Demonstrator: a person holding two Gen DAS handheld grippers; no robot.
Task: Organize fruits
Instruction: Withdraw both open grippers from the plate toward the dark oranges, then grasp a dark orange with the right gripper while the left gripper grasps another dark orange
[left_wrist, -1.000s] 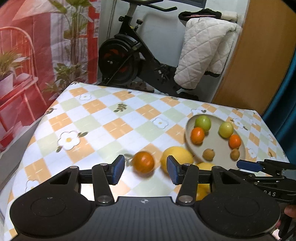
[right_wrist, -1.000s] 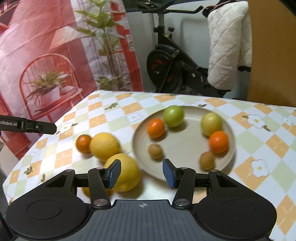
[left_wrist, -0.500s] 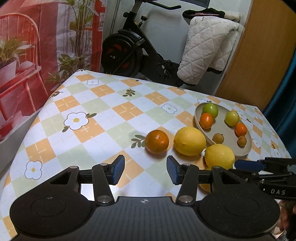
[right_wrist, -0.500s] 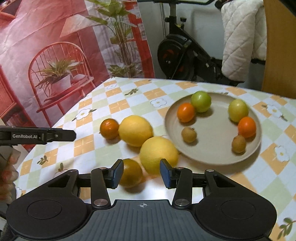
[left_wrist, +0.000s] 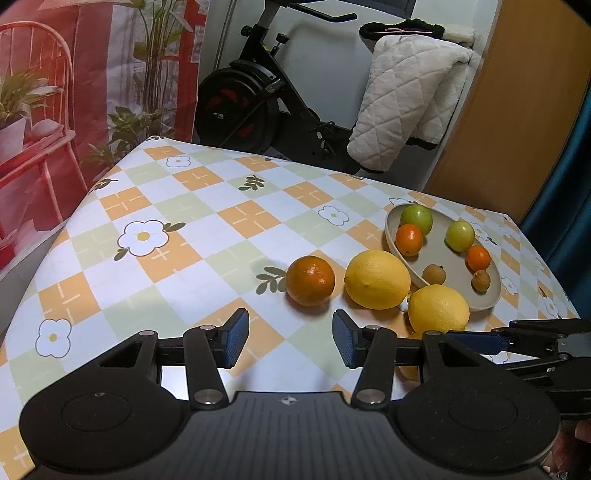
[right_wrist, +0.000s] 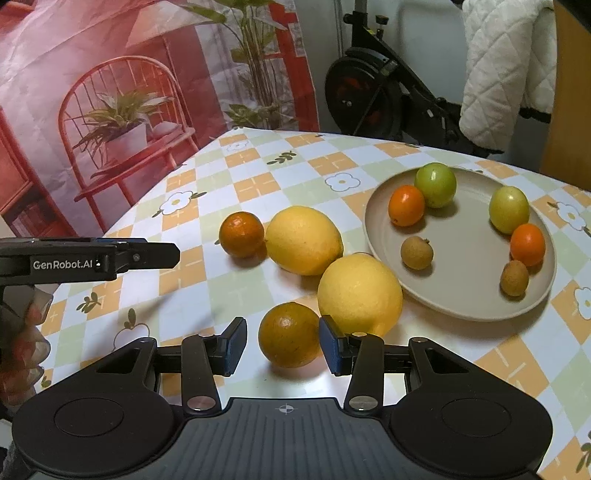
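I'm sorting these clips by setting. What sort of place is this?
Probably a room in a home, not a lab: an exercise bike with a quilted blanket draped over it stands behind a table with a flowered checked cloth and a plate of fruit.

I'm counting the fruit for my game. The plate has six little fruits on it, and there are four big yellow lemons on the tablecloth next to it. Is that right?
Not quite. The plate does hold six small fruits, but only two big yellow lemons lie on the tablecloth beside it. The other two fruits there are oranges. The right wrist view shows all four.
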